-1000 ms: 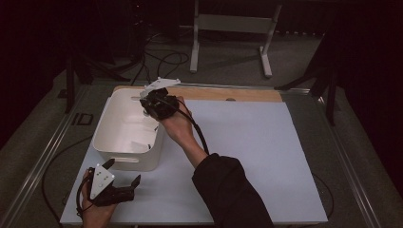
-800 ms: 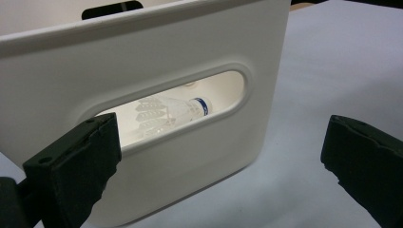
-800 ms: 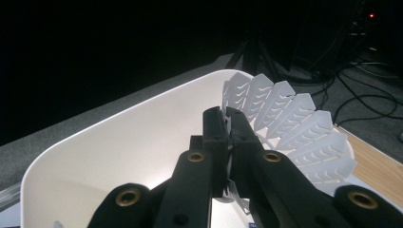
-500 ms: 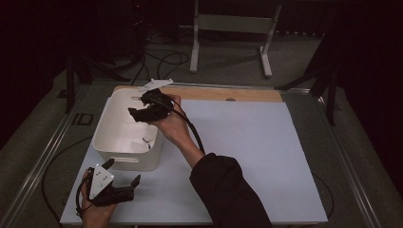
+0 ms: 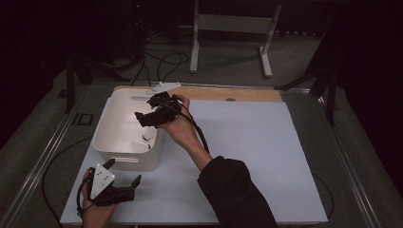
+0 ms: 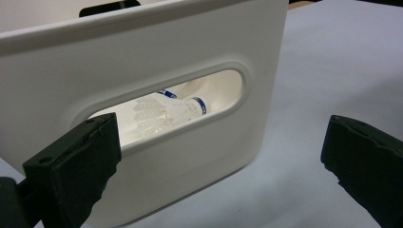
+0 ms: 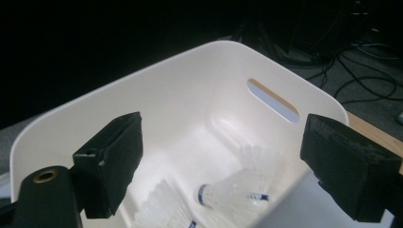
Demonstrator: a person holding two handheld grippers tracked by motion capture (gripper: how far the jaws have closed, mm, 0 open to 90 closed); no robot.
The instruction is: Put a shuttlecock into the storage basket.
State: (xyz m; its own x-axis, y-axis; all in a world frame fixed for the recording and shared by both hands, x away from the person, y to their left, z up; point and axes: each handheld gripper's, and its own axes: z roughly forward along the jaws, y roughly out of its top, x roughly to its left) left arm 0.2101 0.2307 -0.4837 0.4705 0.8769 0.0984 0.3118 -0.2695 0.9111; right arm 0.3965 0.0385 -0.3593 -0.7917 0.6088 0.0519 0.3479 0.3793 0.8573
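Observation:
A white plastic bin (image 5: 124, 151) stands on the left of the table. Two white shuttlecocks with blue bands lie on its floor, one (image 7: 236, 191) beside the other (image 7: 164, 209). My right gripper (image 5: 142, 119) hovers over the bin's right side and points down into it. Its jaws have just been opening and stand wide apart with nothing between them (image 7: 223, 152). My left gripper (image 5: 123, 173) rests open at the table's near left corner. It faces the bin's handle slot, and a shuttlecock (image 6: 166, 111) shows through the slot.
A pale mat (image 5: 247, 152) covers the table, with a wooden strip (image 5: 247, 93) along its far edge. Beyond the table stand a metal frame (image 5: 228, 28) and cables (image 5: 159, 61) on the floor. A dark sleeve (image 5: 233, 194) crosses the near middle.
The right hand has swung left from the bin's far right rim to above its inside and tipped downward. Its jaws now stand apart. The left hand has stayed put.

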